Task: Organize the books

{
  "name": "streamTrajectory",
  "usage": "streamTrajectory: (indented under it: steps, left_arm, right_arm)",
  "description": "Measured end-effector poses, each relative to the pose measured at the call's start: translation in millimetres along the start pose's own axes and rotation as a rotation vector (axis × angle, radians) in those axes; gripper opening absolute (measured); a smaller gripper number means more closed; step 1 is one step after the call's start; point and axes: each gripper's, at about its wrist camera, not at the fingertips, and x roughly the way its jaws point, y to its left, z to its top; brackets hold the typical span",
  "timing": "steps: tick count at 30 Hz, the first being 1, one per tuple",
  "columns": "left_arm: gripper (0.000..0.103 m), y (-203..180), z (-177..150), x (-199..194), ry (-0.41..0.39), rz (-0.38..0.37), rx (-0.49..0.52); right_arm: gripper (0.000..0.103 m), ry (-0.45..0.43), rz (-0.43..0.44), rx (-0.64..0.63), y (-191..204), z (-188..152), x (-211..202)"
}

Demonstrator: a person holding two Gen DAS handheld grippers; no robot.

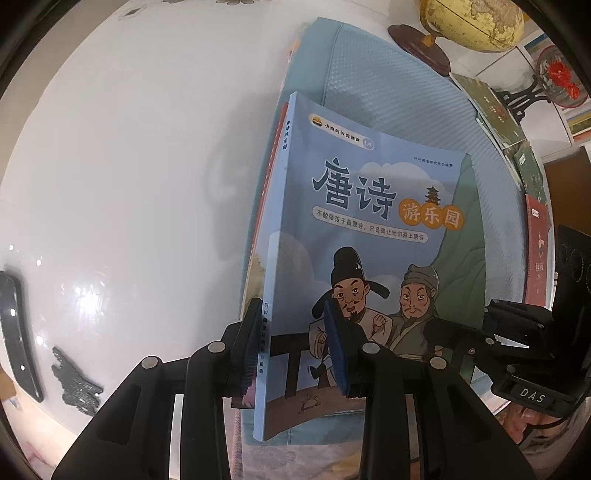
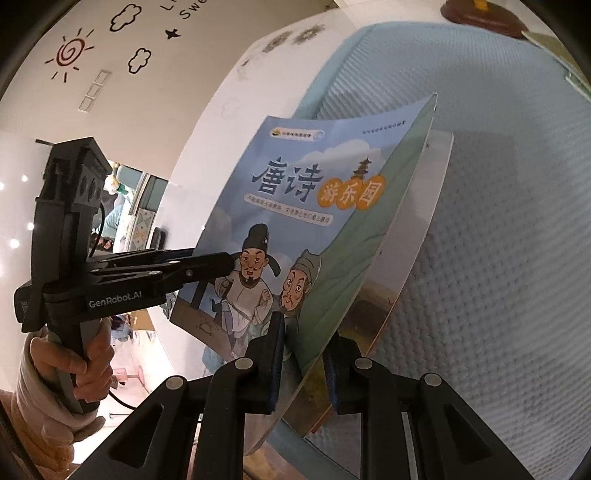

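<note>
A thin blue picture book [image 1: 354,229] with two cartoon men on its cover is held up over a light blue textured mat [image 1: 399,96]. Behind it lie other thin books, one with a red spine [image 1: 275,155]. My left gripper [image 1: 295,350] is shut on the spine edge of the stack. My right gripper [image 2: 304,365] is shut on the open edge of the blue book [image 2: 295,206] and a second book [image 2: 417,229] behind it. The left gripper [image 2: 207,264] shows in the right wrist view, the right gripper [image 1: 517,332] in the left wrist view.
A globe [image 1: 472,22] on a brown stand sits at the back of the mat. Several green and red books [image 1: 495,110] lie along the mat's right edge. A white tabletop [image 1: 129,166] spreads to the left. A wall with drawings [image 2: 92,48] is behind.
</note>
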Motion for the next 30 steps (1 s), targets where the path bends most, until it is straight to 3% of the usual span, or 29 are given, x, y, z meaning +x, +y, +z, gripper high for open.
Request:
streamTrajectory:
  steps: [24, 28, 30]
  left_arm:
    - [0.034, -14.5, 1.5, 4.9, -0.001, 0.109, 0.036]
    - [0.034, -12.5, 3.0, 4.0, -0.002, 0.127, 0.022]
    - [0.034, -9.0, 2.1, 1.0, -0.009, 0.164, 0.009]
  right_arm:
    - [0.029, 0.065, -0.017, 0.073, -2.9, 0.7, 16.2]
    - [0.062, 0.041, 0.029, 0.136, -3.0, -2.9, 12.6]
    - [0.067, 0.042, -0.035, 0.134, -0.8, -3.6, 6.8]
